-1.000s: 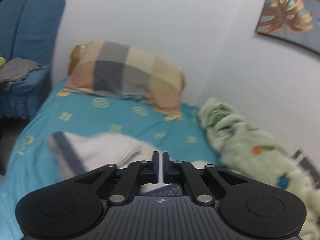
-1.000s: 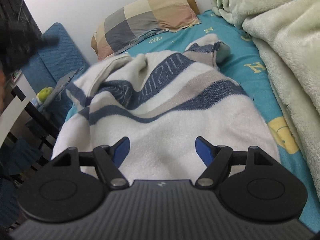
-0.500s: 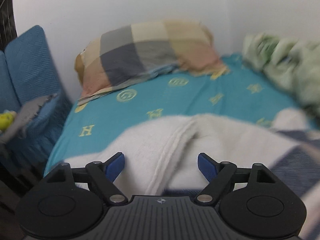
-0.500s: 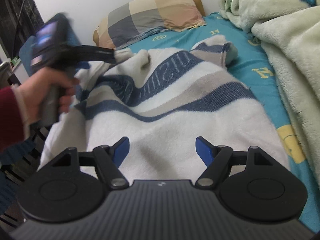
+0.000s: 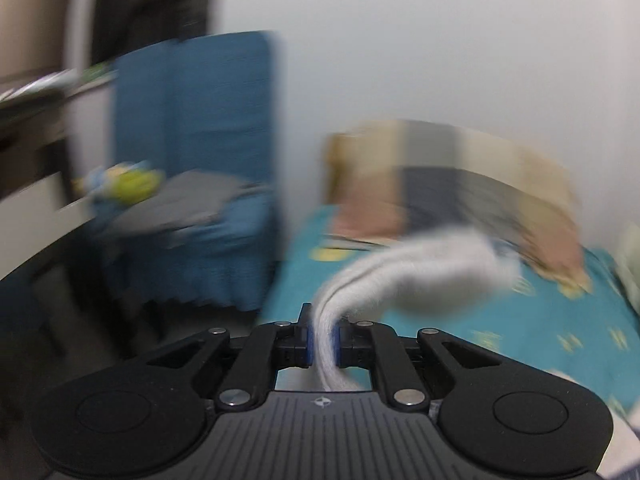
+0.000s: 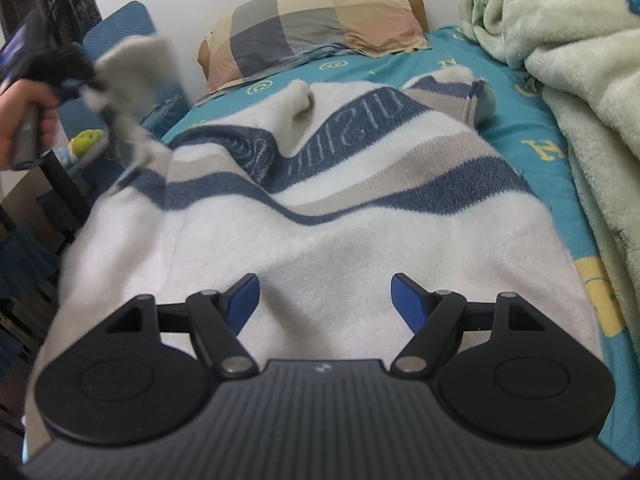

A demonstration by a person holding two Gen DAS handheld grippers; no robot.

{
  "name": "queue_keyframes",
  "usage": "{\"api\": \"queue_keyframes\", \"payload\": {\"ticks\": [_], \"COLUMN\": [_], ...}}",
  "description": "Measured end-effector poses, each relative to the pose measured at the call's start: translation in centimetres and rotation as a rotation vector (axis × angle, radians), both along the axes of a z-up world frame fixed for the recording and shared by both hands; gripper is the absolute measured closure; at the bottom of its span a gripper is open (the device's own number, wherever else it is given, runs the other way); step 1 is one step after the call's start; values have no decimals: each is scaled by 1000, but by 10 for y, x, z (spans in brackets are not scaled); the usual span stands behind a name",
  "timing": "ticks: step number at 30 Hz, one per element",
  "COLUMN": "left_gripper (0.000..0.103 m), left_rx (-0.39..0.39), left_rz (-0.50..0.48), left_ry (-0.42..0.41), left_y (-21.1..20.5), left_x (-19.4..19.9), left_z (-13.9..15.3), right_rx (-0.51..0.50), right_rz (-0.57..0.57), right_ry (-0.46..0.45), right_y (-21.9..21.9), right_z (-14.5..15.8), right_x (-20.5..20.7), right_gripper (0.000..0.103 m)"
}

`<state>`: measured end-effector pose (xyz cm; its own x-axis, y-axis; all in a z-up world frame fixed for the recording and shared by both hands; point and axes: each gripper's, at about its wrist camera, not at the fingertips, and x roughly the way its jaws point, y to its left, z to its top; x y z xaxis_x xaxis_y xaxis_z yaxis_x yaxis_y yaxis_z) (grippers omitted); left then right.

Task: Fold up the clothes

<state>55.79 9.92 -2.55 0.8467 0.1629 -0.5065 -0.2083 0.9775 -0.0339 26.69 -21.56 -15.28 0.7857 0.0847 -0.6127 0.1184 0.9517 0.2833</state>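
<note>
A white sweater (image 6: 320,216) with navy and beige stripes lies spread on the teal bed sheet (image 6: 516,128). My left gripper (image 5: 324,346) is shut on a white sleeve (image 5: 420,276) of that sweater, which hangs lifted above the bed's left side. From the right wrist view the left gripper (image 6: 76,80) appears at the far left, held by a hand (image 6: 24,116), with the raised sleeve (image 6: 132,92) trailing from it. My right gripper (image 6: 325,300) stands open just above the sweater's white hem, nothing between its fingers.
A checked pillow (image 6: 320,28) lies at the head of the bed. A pale green fleece blanket (image 6: 580,72) is piled along the right side. A blue chair (image 5: 192,168) with grey cloth and a yellow-green toy (image 5: 128,184) stands left of the bed.
My left gripper shut on the sweater's sleeve and swung it up and to the left, off the bed. The right gripper stayed open over the hem.
</note>
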Motion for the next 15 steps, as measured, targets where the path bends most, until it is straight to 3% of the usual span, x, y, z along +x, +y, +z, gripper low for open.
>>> {"api": "queue_keyframes", "payload": {"ticks": [5, 9, 12, 15], "left_gripper": [92, 88, 78, 58], "left_rx": [-120, -289, -378, -416], "left_rz": [153, 211, 172, 92], "left_ry": [143, 210, 206, 210], "left_y": [80, 109, 113, 103], "left_x": [-12, -37, -63, -116], "left_z": [-44, -85, -90, -85], "right_rx": [-40, -43, -49, -42], "right_rz": [6, 16, 29, 38], "right_ry": [7, 35, 45, 41], "right_y": [2, 2, 4, 4], "right_z": [-1, -10, -15, -15], "right_x": [-1, 4, 7, 6], "right_gripper": [28, 28, 27, 27]}}
